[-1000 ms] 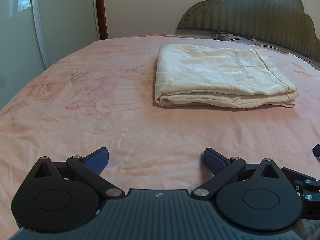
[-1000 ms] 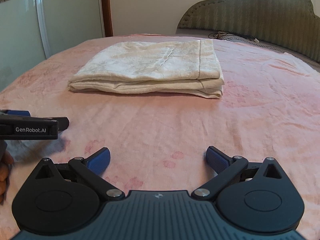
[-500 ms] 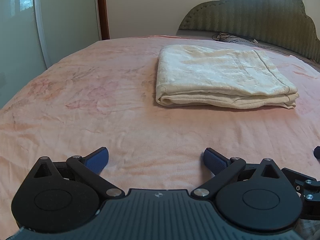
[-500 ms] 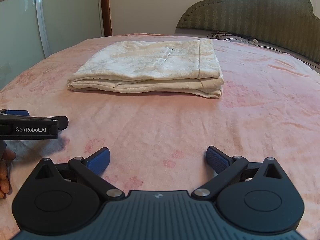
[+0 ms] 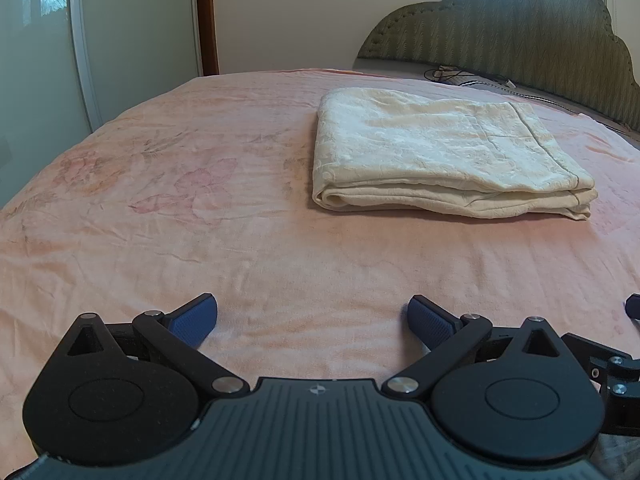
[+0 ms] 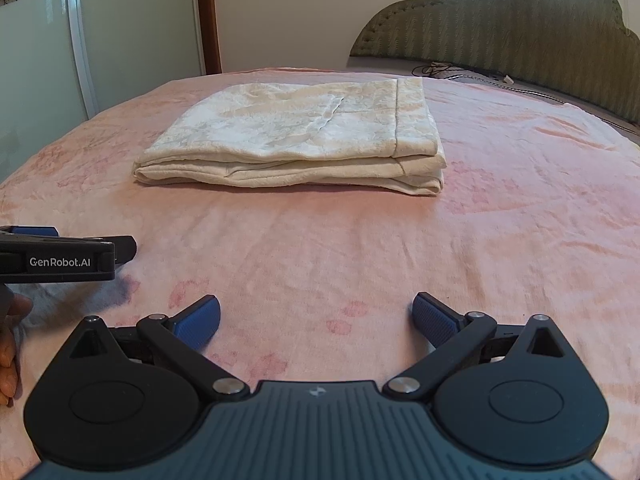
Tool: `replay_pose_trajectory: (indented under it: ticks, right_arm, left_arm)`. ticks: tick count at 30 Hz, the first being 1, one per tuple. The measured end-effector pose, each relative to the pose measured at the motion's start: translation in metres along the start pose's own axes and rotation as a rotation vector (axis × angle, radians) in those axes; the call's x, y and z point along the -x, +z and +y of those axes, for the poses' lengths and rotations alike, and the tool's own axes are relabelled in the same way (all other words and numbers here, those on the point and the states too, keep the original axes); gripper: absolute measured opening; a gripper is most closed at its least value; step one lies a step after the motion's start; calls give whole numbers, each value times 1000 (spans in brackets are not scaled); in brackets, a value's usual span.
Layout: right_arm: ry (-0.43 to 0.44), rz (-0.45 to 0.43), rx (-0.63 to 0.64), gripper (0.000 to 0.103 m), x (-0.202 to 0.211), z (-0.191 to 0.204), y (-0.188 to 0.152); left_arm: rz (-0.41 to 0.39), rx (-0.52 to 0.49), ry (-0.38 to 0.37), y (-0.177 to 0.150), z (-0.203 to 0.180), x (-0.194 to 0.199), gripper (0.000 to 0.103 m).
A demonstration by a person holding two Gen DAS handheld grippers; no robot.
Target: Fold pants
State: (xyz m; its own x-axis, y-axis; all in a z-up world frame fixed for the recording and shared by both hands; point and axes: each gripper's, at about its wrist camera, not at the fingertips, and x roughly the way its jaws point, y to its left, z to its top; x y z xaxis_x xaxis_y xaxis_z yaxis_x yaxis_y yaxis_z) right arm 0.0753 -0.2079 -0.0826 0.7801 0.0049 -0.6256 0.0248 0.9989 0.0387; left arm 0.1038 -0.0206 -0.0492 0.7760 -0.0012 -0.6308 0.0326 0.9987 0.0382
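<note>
Cream pants (image 5: 444, 152) lie folded into a flat rectangular stack on the pink bed (image 5: 180, 208), ahead and to the right in the left wrist view. In the right wrist view the same pants (image 6: 304, 136) sit ahead, slightly left of centre. My left gripper (image 5: 313, 318) is open over bare bedding, well short of the stack, nothing between its blue pads. My right gripper (image 6: 316, 318) is open too, equally far back. The left gripper's body (image 6: 60, 258) shows at the right wrist view's left edge.
A green padded headboard (image 5: 520, 36) stands at the back right with a cable (image 5: 460, 76) lying before it. Pale wardrobe doors (image 5: 40, 60) and a brown door frame (image 5: 206, 16) rise at the left. A person's fingers (image 6: 10, 344) show at the left edge.
Both grippers have tilted up slightly and eased back a little, so the pants sit marginally lower in each view. The pants have not moved and the jaws stay open.
</note>
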Motion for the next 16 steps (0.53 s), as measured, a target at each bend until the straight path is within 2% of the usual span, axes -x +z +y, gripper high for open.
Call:
replay_pose_trajectory:
  ticks: [16]
  right_arm:
    - [-14, 3, 9, 103, -7, 0, 4]
  left_arm:
    - [0, 3, -2, -1, 0, -1, 103]
